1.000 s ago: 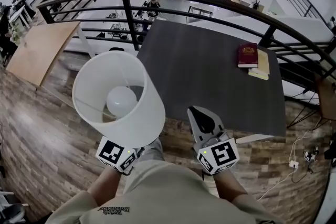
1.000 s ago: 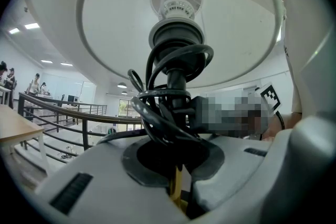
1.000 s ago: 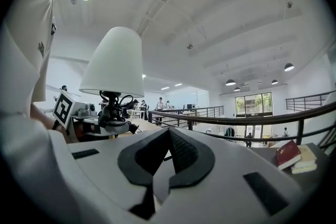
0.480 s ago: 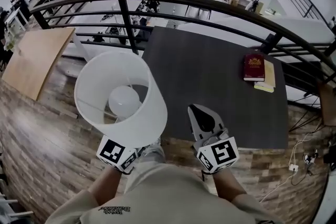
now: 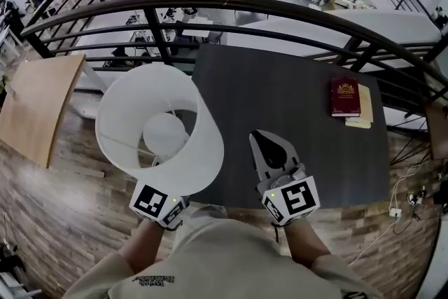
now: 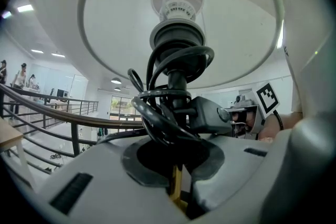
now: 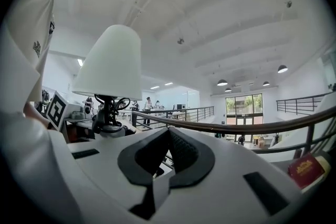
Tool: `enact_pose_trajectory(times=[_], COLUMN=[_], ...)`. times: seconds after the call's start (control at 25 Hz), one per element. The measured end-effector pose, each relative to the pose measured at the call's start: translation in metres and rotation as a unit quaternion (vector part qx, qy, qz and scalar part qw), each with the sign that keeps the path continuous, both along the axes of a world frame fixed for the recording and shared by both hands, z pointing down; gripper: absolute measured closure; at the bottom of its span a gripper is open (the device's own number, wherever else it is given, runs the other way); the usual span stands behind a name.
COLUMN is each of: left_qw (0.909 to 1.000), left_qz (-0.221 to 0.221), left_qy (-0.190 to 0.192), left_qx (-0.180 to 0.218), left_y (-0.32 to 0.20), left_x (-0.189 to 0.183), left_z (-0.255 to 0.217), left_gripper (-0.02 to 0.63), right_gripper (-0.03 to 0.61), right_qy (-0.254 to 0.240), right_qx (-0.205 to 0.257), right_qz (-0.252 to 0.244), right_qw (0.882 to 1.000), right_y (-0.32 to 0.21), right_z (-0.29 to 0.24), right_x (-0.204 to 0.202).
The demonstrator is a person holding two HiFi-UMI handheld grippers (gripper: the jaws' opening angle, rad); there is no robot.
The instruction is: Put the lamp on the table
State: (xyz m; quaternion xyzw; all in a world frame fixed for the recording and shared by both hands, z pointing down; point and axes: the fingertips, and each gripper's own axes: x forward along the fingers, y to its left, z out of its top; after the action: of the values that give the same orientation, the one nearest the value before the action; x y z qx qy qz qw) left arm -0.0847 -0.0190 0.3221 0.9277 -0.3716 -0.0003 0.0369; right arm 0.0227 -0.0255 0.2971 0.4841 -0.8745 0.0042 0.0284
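Note:
The lamp (image 5: 159, 133) has a white drum shade with a round bulb inside and hangs at the left, partly over the near left corner of the dark table (image 5: 294, 91). In the left gripper view my left gripper (image 6: 176, 161) is shut on the lamp's black stem (image 6: 177, 81), which has its black cord coiled around it. In the head view only that gripper's marker cube (image 5: 158, 203) shows below the shade. My right gripper (image 5: 271, 149) is shut and empty, over the table's near edge. The right gripper view shows the lamp (image 7: 112, 63) to its left.
Two books, the red one (image 5: 346, 96) on top, lie at the table's far right. A black metal railing (image 5: 231, 3) runs behind the table, with a lower floor beyond it. A light wooden board (image 5: 35, 105) lies at the left. Cables and a plug (image 5: 409, 199) are on the floor at the right.
The table has come nearer: its near edge now lies under both grippers. The lamp has shifted with the left gripper toward the table's left corner. Both grippers keep their state.

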Motion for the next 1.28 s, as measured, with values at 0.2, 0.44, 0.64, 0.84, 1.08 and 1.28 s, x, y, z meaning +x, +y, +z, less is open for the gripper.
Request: enact_pose_trajectory(times=[0.2,0.44,0.64,0.84,1.08,1.28], left_qw=[1.0,1.0,0.9999,0.9997,0.9992,0.999], left_qz=[-0.004,-0.005,-0.005,-0.01,-0.03,-0.037], left_qy=[-0.005,-0.004,-0.008,-0.004,-0.01,-0.013], left_qx=[0.006,0.0,-0.007,-0.023,-0.023,-0.02], left_y=[-0.05,-0.082,-0.09,-0.095,-0.112,-0.128], left_x=[-0.017,-0.02,-0.006,0.0,0.002,0.008], left_z=[0.009,0.009,0.015,0.016,0.022,0.026], left_gripper=[0.56,0.56,0.56,0.56,0.56,0.56], right_gripper=[0.578,0.578,0.578,0.578,0.578,0.578], right_qy=[0.008,0.012,0.003,0.018,0.018,0.011], right_qx=[0.001,0.003,-0.011,-0.015,-0.02,-0.028], right_qz=[0.017,0.022,0.004,-0.018,-0.034,-0.038], right_qw=[1.0,1.0,1.0,1.0,0.999,0.999], right_y=[-0.048,-0.08,-0.092,-0.103,-0.117,-0.133], right_z=[0.001,-0.001,0.012,0.019,0.024,0.034], right_x=[-0.006,-0.008,-0.002,0.001,0.008,0.009])
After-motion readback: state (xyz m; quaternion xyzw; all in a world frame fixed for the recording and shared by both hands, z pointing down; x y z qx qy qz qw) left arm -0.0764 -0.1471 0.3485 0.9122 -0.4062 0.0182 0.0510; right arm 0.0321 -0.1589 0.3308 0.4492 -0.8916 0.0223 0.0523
